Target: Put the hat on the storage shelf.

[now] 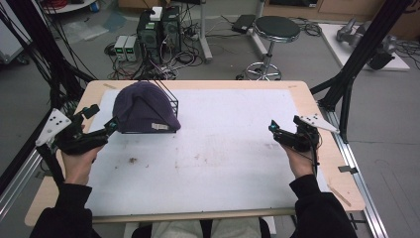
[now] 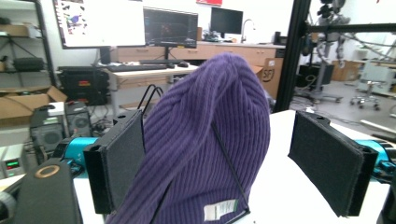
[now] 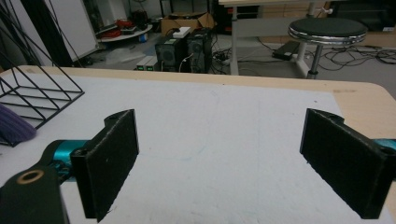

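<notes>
Purple beanie [image 1: 143, 106] sat draped over a black wire rack [image 1: 171, 101] at the far left of the worktop [image 1: 223, 148], white tag [image 1: 159, 127] at its lower edge facing me. In the left gripper view the beanie [image 2: 205, 140] rose between my fingers [image 2: 119, 163], a rack wire [image 2: 229, 163] running down its front to the tag [image 2: 220, 210].

My left gripper [image 1: 110, 127] was just beside the beanie's left edge, fingers apart, nothing clamped; the near finger looked touching or almost touching the knit, couldn't tell which. Left hand [image 1: 78, 161] held it low over the worktop edge.

My right gripper [image 1: 275, 130] was well apart from the beanie, over the right side of the white mat, fingers [image 3: 112, 158] spread wide and empty. In the right gripper view the rack [image 3: 37, 100] and a bit of the beanie [image 3: 14, 126] sat at far left.

Beyond the worktop: a stool [image 1: 275, 29] and computer towers [image 1: 158, 29] on the floor.
</notes>
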Tool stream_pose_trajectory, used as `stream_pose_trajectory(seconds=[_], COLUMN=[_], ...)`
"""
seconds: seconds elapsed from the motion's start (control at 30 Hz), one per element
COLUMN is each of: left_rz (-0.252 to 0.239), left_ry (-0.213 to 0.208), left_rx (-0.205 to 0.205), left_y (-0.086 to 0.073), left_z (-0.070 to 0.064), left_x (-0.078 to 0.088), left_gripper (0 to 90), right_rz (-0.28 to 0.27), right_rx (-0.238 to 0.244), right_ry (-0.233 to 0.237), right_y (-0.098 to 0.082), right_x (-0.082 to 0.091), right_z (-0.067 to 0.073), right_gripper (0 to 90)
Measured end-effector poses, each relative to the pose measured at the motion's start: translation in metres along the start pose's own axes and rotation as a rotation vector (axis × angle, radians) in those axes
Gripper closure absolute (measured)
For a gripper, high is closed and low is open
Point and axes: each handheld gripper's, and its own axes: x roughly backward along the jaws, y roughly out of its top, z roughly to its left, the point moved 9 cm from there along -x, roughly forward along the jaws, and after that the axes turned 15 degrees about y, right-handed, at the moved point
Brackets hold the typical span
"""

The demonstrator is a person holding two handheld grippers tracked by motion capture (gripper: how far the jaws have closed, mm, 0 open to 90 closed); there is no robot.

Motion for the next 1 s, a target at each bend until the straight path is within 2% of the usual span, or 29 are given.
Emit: stream_pose_trajectory(seconds=[0.07, 0.17, 0.23, 0.4, 0.53, 0.7, 1.0], left_rz=[0.004, 0.005, 0.006, 0.027, 0.017, 0.020, 0.035], left_ry=[0.009, 0.012, 0.021, 0.046, 0.047, 0.069, 0.112], left_rx=[-0.002, 0.030, 0.035, 0.028, 0.095, 0.071, 0.057], left_y=[-0.005, -0.013, -0.018, -0.033, -0.037, -0.044, -0.059], left_z=[-0.001, -0.002, -0.002, 0.000, 0.000, -0.001, 0.002], left_x=[0.003, 0.008, 0.010, 0.014, 0.019, 0.025, 0.034], left_gripper=[18.5, 18.5, 18.5, 18.4, 18.5, 18.7, 18.6], right_rz=[-0.001, -0.002, -0.005, -0.010, -0.019, -0.029, -0.073], right_rx=[-0.002, -0.014, -0.014, -0.030, -0.034, -0.032, 0.006], right_ry=[-0.008, -0.023, -0.031, -0.054, -0.067, -0.081, -0.098], right_y=[-0.005, -0.014, -0.019, -0.032, -0.040, -0.051, -0.052], right_x=[0.004, 0.011, 0.014, 0.022, 0.026, 0.029, 0.035], right_z=[-0.002, -0.005, -0.008, -0.014, -0.018, -0.019, -0.016], right_gripper=[10.9, 10.9, 10.9, 10.9, 10.8, 10.9, 10.8])
